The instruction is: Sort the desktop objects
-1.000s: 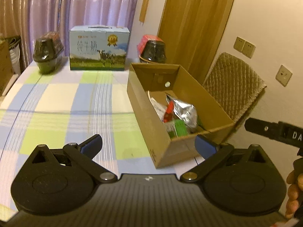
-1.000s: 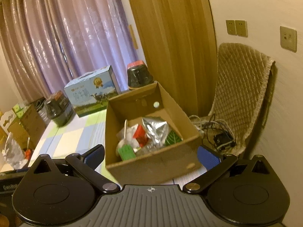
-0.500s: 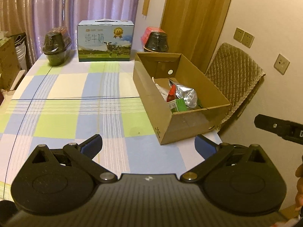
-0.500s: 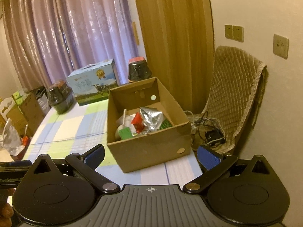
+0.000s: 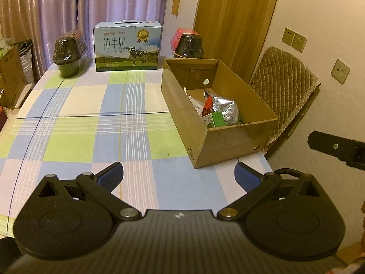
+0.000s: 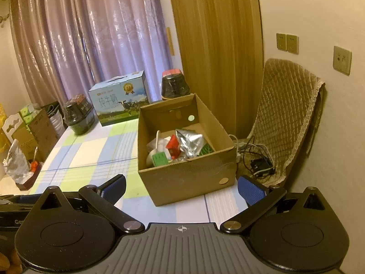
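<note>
An open cardboard box point(image 5: 228, 141) point(image 6: 189, 180) sits at the right edge of the checked tablecloth point(image 5: 91, 123). Inside lie a silver foil pouch point(image 5: 224, 109) point(image 6: 190, 142), a red packet point(image 5: 207, 107) point(image 6: 173, 145), a green carton point(image 5: 215, 118) point(image 6: 159, 158) and white wrappers. My left gripper point(image 5: 179, 174) is open above the near part of the table, short of the box, with nothing between its blue pads. My right gripper point(image 6: 181, 186) is open too, facing the box's near wall, and holds nothing.
At the table's far end stand a blue milk carton case point(image 5: 127, 46), a dark lidded container point(image 5: 68, 53) at the left and another point(image 5: 188, 45) behind the box. A chair with a quilted cover point(image 5: 282, 91) stands right of the table. Cables point(image 6: 255, 157) lie on the chair seat.
Both grippers have pulled back and up from the box, which now looks smaller and farther away. More of the tablecloth shows. Both stayed open.
</note>
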The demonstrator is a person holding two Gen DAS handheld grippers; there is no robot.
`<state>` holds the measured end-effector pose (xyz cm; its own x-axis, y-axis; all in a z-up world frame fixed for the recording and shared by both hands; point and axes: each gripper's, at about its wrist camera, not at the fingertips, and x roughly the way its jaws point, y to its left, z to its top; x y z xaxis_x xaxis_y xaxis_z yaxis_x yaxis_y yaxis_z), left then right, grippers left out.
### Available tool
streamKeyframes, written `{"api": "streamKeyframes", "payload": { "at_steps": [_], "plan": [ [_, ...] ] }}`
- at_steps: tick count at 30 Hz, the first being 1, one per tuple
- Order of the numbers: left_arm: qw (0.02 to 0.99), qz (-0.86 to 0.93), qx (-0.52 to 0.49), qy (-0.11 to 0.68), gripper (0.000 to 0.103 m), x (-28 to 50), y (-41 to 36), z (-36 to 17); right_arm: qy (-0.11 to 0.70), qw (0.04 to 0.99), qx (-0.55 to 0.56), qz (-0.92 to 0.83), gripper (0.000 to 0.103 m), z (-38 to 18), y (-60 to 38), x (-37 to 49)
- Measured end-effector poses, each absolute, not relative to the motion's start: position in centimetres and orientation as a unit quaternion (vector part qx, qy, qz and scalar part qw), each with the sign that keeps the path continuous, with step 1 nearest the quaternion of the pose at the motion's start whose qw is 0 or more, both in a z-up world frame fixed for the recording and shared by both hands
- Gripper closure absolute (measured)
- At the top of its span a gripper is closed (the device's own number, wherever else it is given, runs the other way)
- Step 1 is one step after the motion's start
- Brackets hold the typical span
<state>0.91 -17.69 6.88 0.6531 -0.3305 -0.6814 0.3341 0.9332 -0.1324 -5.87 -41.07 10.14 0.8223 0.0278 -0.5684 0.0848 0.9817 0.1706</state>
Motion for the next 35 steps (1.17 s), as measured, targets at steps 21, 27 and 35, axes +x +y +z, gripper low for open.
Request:
{"api": "streamKeyframes", "payload": {
  "at_steps": [21,27,35],
  "plan": [
    [0.908,-0.185,0.010,0.376,0.001,1.0,-18.3,6.7,0.301,0.948,0.102,-0.020,0.002,9.6,-41.9,-6.0],
    [0.906,-0.195,0.010,0.376,0.001,1.0,-18.6,6.6,0.302,0.948,0.102,-0.022,0.002,9.4,-42.1,-5.9],
    [0.904,-0.204,0.009,0.375,0.001,0.9,-18.9,6.4,0.306,0.946,0.101,-0.023,0.002,8.9,-42.1,-5.8]
  ]
}}
